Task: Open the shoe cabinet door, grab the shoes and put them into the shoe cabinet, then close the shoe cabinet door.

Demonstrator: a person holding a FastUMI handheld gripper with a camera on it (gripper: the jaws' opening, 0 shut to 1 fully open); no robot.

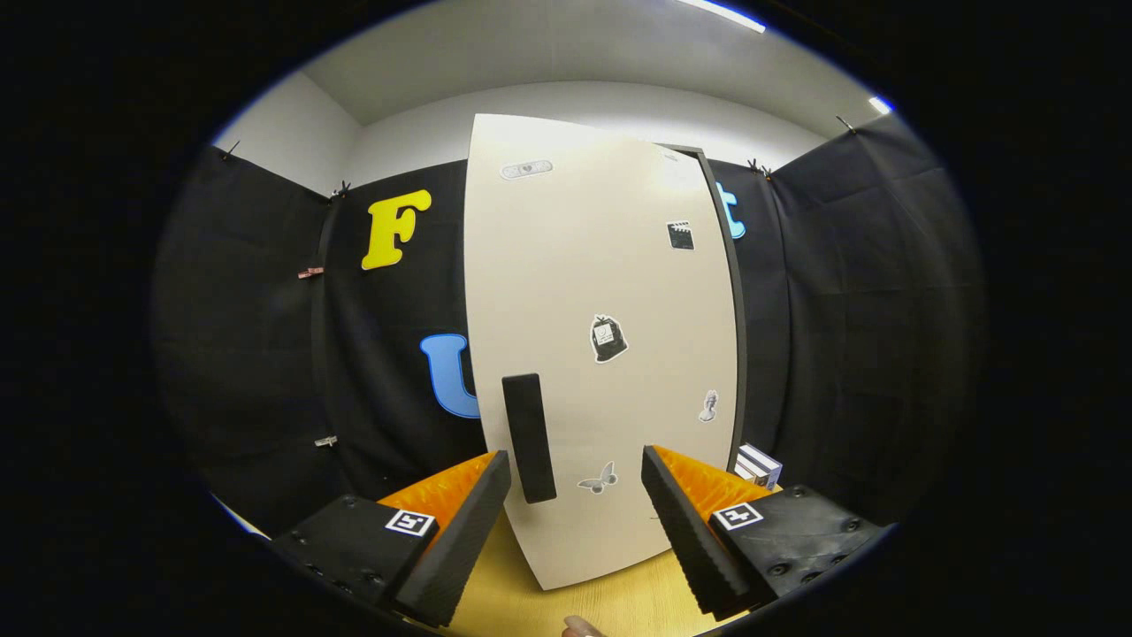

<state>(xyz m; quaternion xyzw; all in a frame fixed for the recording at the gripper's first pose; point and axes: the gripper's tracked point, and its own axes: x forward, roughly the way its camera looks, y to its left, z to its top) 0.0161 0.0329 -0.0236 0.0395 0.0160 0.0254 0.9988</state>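
The tall white shoe cabinet (601, 292) stands on a wooden table just ahead of my fingers, its door (575, 265) facing me and looking shut. A black vertical handle (529, 437) is fixed low on the door's left side, just beyond my left finger (460, 522). My gripper (577, 513) is open, fingers wide apart with nothing between them; the right finger (694, 522) sits in front of the door's lower right. Small stickers dot the door.
The wooden tabletop (539, 602) lies under the fingers. A small striped box (759, 464) rests on the table right of the cabinet. Black cloth walls surround the cabinet on both sides. A fingertip of a hand (579, 627) shows at the very bottom.
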